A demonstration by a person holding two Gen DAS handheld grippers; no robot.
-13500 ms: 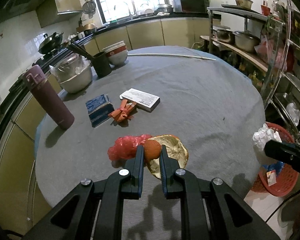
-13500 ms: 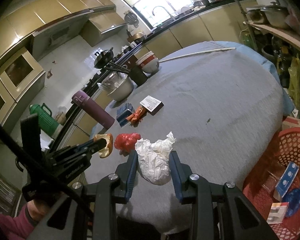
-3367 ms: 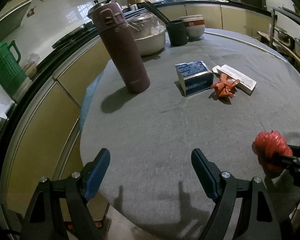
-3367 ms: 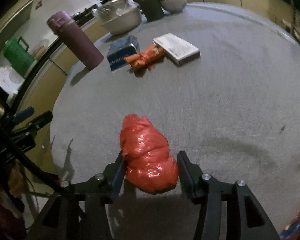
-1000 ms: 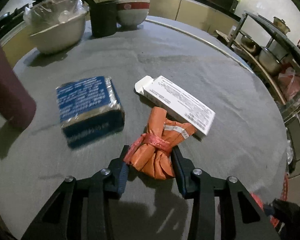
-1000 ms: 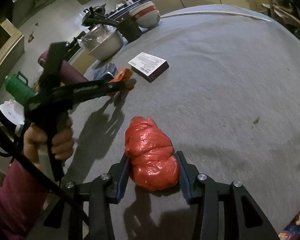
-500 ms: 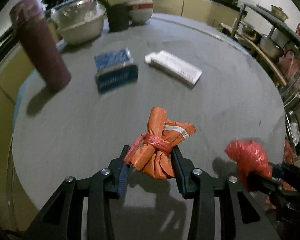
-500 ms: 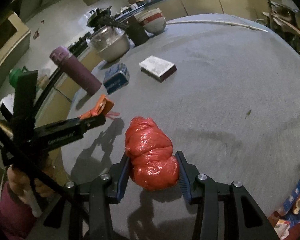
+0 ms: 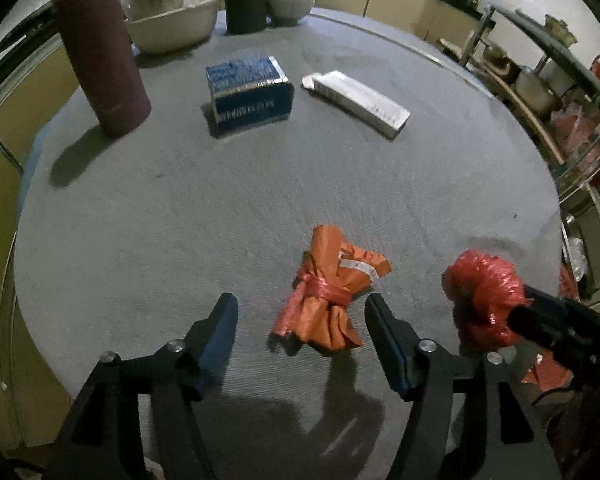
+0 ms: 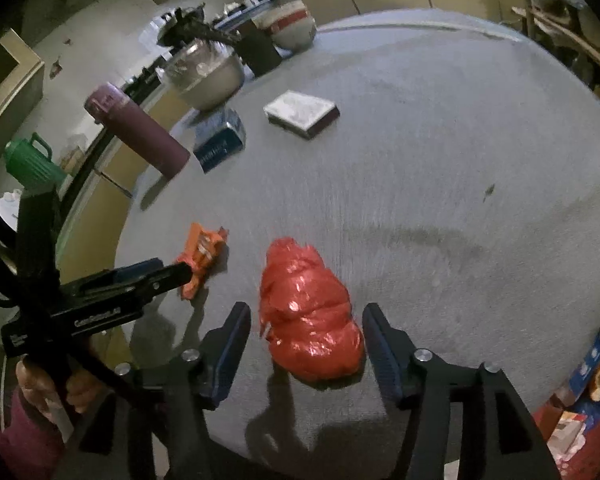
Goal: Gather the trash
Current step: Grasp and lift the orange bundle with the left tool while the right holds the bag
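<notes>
With both sets of jaws wide beside the red bag [image 10: 310,314], we should regrip it and the orange bundle [image 9: 329,300] firmly before lifting

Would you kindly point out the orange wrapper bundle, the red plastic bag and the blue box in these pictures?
orange wrapper bundle [image 9: 328,292], left wrist view, on the red tie around its middle.
red plastic bag [image 10: 308,312], right wrist view, on its crinkled centre.
blue box [image 9: 248,92], left wrist view, on its front upper edge.

The right gripper [image 10: 304,334], jaws spread, frames the red bag [image 10: 310,320] on the grey table [image 10: 440,168].
</notes>
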